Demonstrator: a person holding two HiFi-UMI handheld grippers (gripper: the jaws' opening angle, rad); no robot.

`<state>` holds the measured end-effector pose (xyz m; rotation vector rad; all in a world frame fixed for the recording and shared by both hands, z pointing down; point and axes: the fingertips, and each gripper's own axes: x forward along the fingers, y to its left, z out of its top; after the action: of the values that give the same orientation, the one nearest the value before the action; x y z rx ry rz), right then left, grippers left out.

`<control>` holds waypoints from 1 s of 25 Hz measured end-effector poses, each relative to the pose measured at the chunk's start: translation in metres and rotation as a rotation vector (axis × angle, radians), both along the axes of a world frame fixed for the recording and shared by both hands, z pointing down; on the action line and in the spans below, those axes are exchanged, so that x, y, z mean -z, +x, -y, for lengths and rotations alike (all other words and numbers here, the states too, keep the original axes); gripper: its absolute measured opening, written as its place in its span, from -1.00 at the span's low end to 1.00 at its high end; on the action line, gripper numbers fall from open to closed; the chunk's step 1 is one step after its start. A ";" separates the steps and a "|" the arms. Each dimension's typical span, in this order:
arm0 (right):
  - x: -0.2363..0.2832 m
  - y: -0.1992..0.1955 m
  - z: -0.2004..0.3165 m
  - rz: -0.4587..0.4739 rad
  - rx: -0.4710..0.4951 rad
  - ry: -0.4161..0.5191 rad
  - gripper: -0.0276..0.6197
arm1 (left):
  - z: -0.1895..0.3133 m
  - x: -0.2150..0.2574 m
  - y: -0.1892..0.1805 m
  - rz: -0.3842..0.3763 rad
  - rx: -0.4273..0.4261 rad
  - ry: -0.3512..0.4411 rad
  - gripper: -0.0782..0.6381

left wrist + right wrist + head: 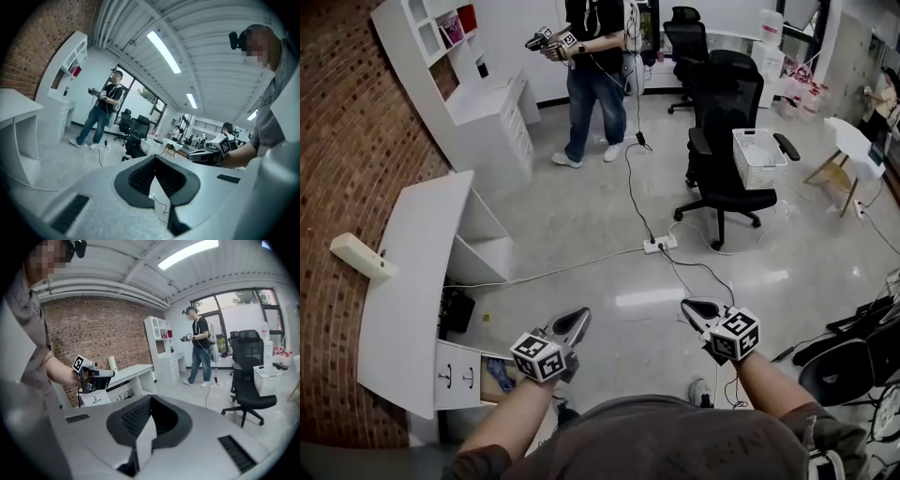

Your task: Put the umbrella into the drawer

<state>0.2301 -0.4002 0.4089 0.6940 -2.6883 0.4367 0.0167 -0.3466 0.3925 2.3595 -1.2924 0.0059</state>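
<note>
Office floor with a white worktop (pixel 412 272) at 9 o'clock. The left claw (pixel 577 319) and right claw (pixel 690 307) are closed and empty, held clear of the open drawer (pixel 455 375) at 8 o'clock. The umbrella (pixel 500 375) apparently lies inside it.

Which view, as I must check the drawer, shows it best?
The head view: the drawer front and its handles show below the near end of the desk. The right gripper view catches a piece of that front behind the left gripper. The left gripper view misses it.
</note>
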 end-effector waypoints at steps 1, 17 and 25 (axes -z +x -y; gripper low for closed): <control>0.009 0.003 -0.002 0.005 -0.004 0.007 -0.93 | 0.000 0.010 0.005 0.001 -0.006 0.016 -0.76; 0.102 -0.015 -0.018 0.075 0.019 0.112 -0.93 | -0.031 0.114 0.018 0.165 -0.038 0.261 -0.76; 0.121 -0.039 -0.006 0.084 0.044 0.147 -0.93 | -0.028 0.138 0.004 0.160 -0.014 0.288 -0.76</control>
<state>0.1908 -0.3938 0.2878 0.6689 -2.8305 0.2646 0.0209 -0.3184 0.2549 2.6582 -1.4338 0.0144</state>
